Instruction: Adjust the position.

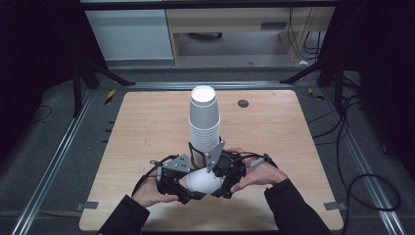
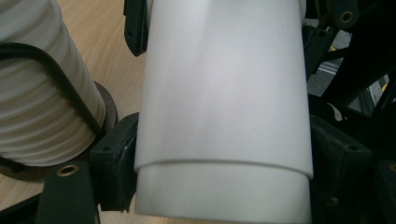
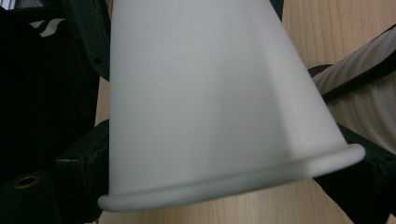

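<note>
Wooden table (image 1: 147, 127), high view. Person's 2 forearms enter from the bottom edge, 1 gripper in each hand, both meeting at the near centre of the table.

Left: left gripper (image 1: 188, 185) sits low over the table, held by the left hand (image 1: 149, 192). In the left gripper view its jaws stand on either side of a white paper cup (image 2: 224, 93), pads pressed against the cup wall at both sides, so it is clamped on the cup. A step in the wall near the bottom of that view shows 2 cups nested, 1 sleeve over another (image 2: 224, 196).

Centre: the white cup (image 1: 201, 180) lies on its side between the 2 grippers, just above the table surface, directly in front of the tall stack of cups (image 1: 204, 117). The stack stands upright at mid-table, mouths down, base uppermost. A thin black cable or band runs across its ribbed rims in the left gripper view (image 2: 56, 79).

Right: right gripper (image 1: 221, 182), held by the right hand (image 1: 259, 171), comes in from the other side. In the right gripper view its jaws flank the rimmed end of the same cup (image 3: 210, 116) and bear against it: closed on the cup. Stack edge (image 3: 364, 107) is at far right of that view.

Far right of table: small dark round disc (image 1: 243, 103) near the back edge, well apart from the work.
</note>
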The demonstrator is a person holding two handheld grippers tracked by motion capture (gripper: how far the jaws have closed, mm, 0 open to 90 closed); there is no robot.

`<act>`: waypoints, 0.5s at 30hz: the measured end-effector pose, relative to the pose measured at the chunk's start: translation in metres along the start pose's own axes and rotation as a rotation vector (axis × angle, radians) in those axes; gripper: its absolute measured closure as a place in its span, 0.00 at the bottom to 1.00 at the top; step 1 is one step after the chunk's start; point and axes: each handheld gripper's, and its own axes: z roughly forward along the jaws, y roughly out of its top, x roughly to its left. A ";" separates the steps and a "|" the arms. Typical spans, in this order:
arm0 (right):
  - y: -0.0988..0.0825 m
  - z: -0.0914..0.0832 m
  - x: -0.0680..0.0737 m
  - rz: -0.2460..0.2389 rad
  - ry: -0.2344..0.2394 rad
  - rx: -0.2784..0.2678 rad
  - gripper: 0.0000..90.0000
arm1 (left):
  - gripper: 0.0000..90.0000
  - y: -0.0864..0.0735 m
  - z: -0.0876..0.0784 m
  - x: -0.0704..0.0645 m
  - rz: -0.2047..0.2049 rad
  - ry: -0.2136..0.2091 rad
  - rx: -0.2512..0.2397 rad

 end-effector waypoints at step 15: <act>-0.002 -0.013 0.000 0.025 -0.034 -0.071 0.02 | 0.24 -0.003 -0.007 0.004 -0.012 -0.003 -0.028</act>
